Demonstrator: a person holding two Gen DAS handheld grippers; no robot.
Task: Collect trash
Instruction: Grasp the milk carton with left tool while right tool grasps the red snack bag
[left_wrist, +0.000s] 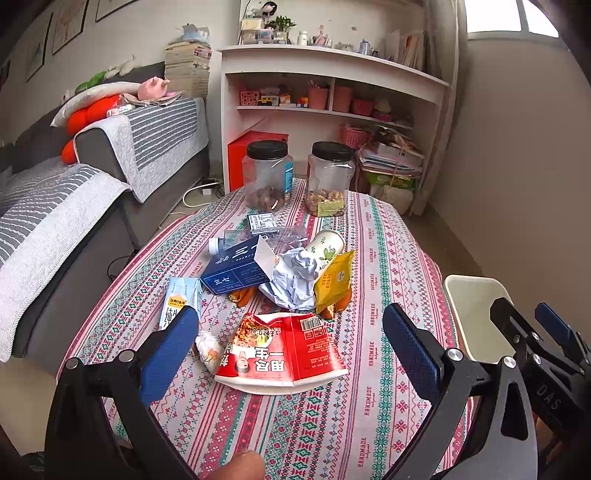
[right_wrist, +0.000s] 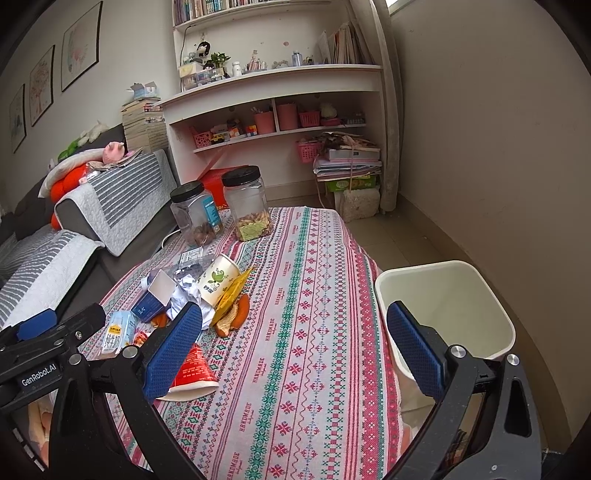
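"HANDMADE" seen woven repeatedly along tablecloth (left_wrist: 373, 258); "GenRobot.AI" read on left gripper body, "DAS" on right one. Left gripper (left_wrist: 291, 343) held level above flattened red cup (left_wrist: 284, 354), jaws spread wide, nothing gripped. Right gripper (right_wrist: 295, 347) likewise spread, empty. Trash heap at 12 o'clock: one blue carton (left_wrist: 236, 267), one paper cup (left_wrist: 327, 247). Two black-lidded jars (left_wrist: 267, 175) beyond. One white bin (right_wrist: 447, 306) at 3 o'clock.

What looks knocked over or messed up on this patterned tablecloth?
The white paper cup with green leaf print lies tipped on its side among the litter. Beside it, the dark blue cardboard box sits torn open, and the red instant-noodle tub is squashed flat.
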